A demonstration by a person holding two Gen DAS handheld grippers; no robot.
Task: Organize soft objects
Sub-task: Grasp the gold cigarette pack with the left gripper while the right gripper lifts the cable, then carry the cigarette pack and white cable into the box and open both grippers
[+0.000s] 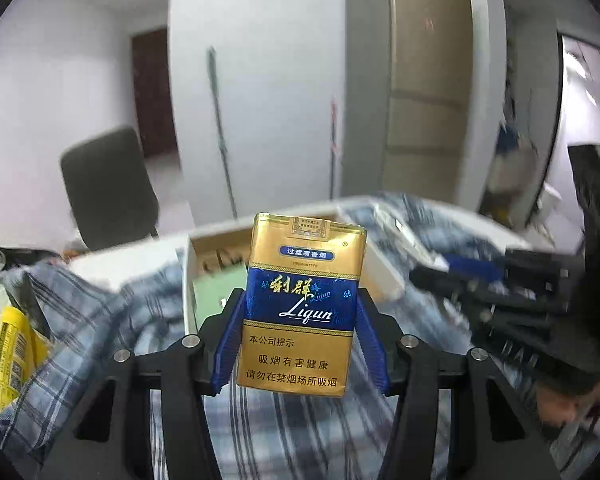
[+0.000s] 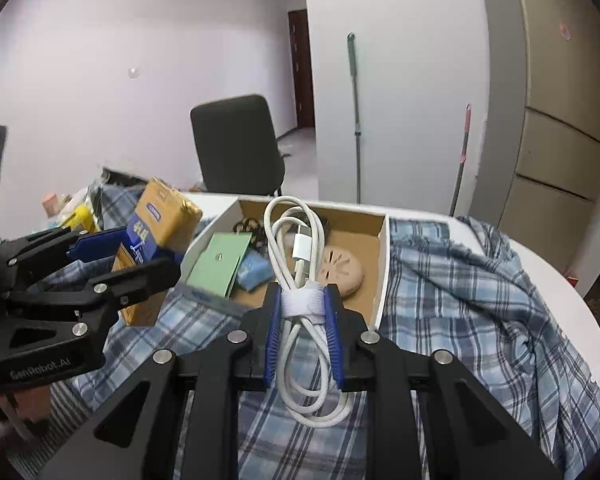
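Note:
My left gripper (image 1: 302, 298) is shut on a gold and blue soft cigarette pack (image 1: 304, 280), with the blue pads pressing on its two sides; the pack stands upright and lifted above the plaid cloth (image 1: 100, 320). In the right wrist view, the same left gripper (image 2: 148, 252) hangs at the left with the pack (image 2: 164, 216) tilted in it. My right gripper (image 2: 303, 296) is shut on a coiled white cable (image 2: 296, 232) at its white strap, just in front of the open cardboard box (image 2: 382, 272). The right gripper (image 1: 452, 276) is a blur at the right of the left wrist view.
The box holds a green card (image 2: 220, 260), a blue item (image 2: 256, 272) and a beige round disc (image 2: 340, 268). A blue plaid cloth (image 2: 460, 280) covers the white table (image 2: 560, 280). A yellow packet (image 1: 12, 352) lies at the left. Behind stand a black chair (image 2: 236, 144) and mop handles (image 2: 356, 120).

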